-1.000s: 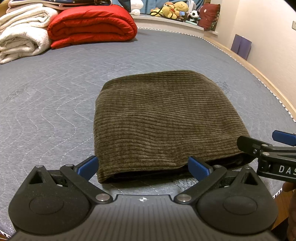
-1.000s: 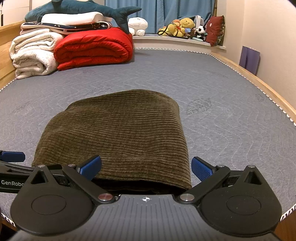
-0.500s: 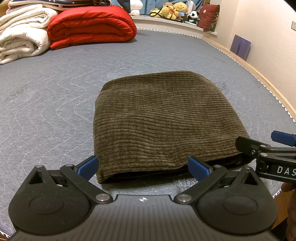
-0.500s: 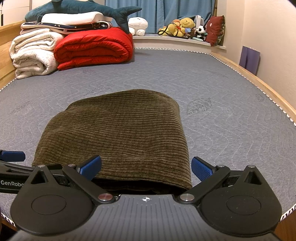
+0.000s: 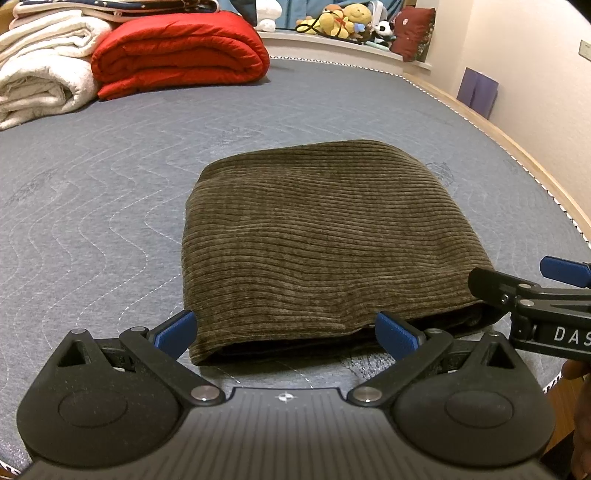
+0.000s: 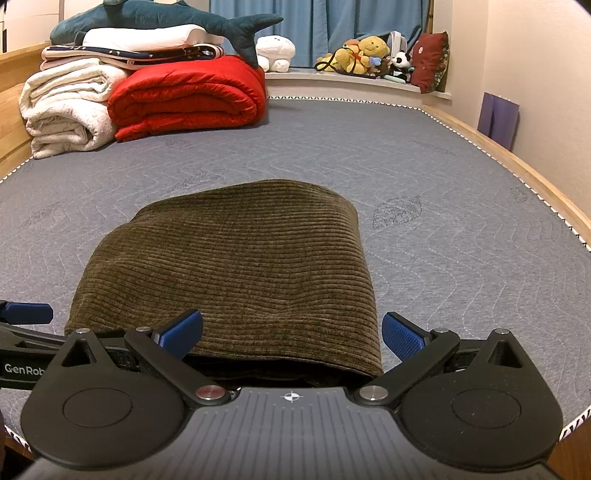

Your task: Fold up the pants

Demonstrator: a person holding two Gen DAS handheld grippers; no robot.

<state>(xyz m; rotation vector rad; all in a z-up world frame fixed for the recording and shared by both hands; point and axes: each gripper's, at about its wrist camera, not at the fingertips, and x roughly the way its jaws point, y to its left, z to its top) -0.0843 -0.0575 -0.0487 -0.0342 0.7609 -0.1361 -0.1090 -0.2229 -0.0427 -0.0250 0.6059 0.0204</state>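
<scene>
Two views cover the scene, and the left wrist camera comes first: the left gripper (image 5: pixel 286 330) has its blue-padded black fingers spread wide and holds nothing, its tips flanking the near left part of the folded olive-brown corduroy pants (image 5: pixel 325 243). The pants lie as a compact rectangular bundle on the grey quilted mattress (image 5: pixel 92 206), close to its near edge, with the open layered edge facing the camera. At the right of this view the right gripper (image 5: pixel 535 291) reaches in beside the bundle's near right corner. Far back sit a folded red quilt (image 5: pixel 177 51) and a stack of rolled white blankets (image 5: pixel 40 81), with plush toys (image 5: pixel 343 22) on a ledge. From the right wrist camera, the right gripper (image 6: pixel 291 332) is likewise spread wide and empty, its left finger over the pants' near edge and its right finger over bare mattress just past the bundle's right side. The pants (image 6: pixel 236 266) fill the middle of the view, and the left gripper (image 6: pixel 26 332) shows at the left edge by the bundle's near left corner. A blue plush shark (image 6: pixel 166 18) lies on top of the stacked bedding behind.
</scene>
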